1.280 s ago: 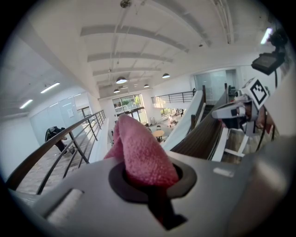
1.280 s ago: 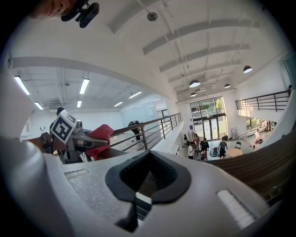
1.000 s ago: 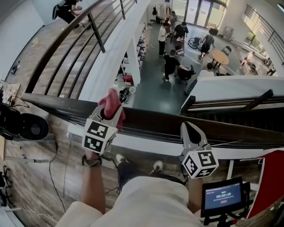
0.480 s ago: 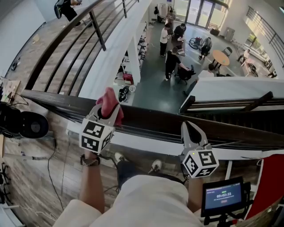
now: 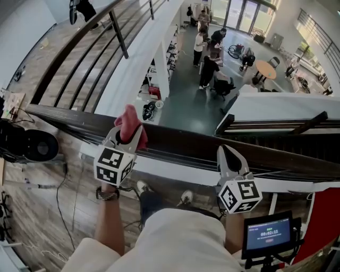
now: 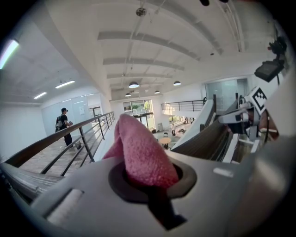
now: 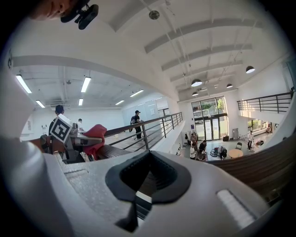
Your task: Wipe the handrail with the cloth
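clamping cloth (image 5: 128, 119) at handrail (image 5: 183, 143), left gripper (image 5: 129, 130); right gripper (image 5: 227, 155) closed beside.

An upper mezzanine in a big open office hall: a dark wooden handrail (image 5: 186, 143) overlooks a grey ground floor (image 5: 183, 101), standing people (image 5: 208, 66), a round wooden table (image 5: 265, 68) and tall glass entrance doors (image 5: 234, 11).

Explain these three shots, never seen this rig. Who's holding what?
No robot here: a person holds a two-jaw gripper in each hand. The head view comes from a camera on the person's head, looking down over a dark handrail on a balcony. The other two views come from cameras riding on each gripper, looking along its jaws. The left gripper is shut on a pink cloth at the handrail; whether the cloth touches it is unclear. The right gripper is shut and empty, also by the handrail. The marker cubes are parts of the grippers.
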A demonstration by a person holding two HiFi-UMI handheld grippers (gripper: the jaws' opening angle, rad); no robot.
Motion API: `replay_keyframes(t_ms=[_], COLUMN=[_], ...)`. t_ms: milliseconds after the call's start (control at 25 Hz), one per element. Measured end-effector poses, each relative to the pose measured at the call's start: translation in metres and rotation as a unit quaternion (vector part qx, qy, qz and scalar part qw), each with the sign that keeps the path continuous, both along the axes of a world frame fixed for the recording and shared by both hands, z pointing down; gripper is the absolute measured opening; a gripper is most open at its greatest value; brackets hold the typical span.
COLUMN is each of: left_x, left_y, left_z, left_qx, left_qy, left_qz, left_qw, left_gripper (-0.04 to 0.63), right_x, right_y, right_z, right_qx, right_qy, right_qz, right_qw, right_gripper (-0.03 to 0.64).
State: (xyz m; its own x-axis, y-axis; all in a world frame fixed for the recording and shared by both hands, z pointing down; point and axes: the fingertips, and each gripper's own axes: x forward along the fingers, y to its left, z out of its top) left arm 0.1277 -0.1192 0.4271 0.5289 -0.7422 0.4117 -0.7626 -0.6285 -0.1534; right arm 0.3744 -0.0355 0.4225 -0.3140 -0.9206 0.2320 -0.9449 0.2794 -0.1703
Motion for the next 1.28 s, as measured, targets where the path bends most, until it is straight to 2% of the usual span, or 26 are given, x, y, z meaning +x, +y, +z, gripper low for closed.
replay_keyframes(t_ms=[440,760,1280], left_x=[-0.010,-0.017,-0.019], left_y=[0.009,0.017,0.028], left_z=[0.001,0.002,0.005], left_qx=[0.009,-0.011,-0.022], left_qy=[0.028,0.103,0.159], left_qz=[-0.019,-0.046,-0.052], left_qw=[0.9994,0.9936,0.9858], left_gripper=[0.032,0.032,0.032], right_x=[-0.007,-0.004,-0.002], right_y=[0.001,0.002,0.004], right_z=[0.001,-0.002,-0.002], right_qx=[-0.004,-0.009,-0.005], right_qy=[0.003,-0.003,0.000], right_qz=[-0.007,-0.007,-0.007], right_qw=[1.000,1.000,1.000], right_gripper=[0.003,0.003,0.003])
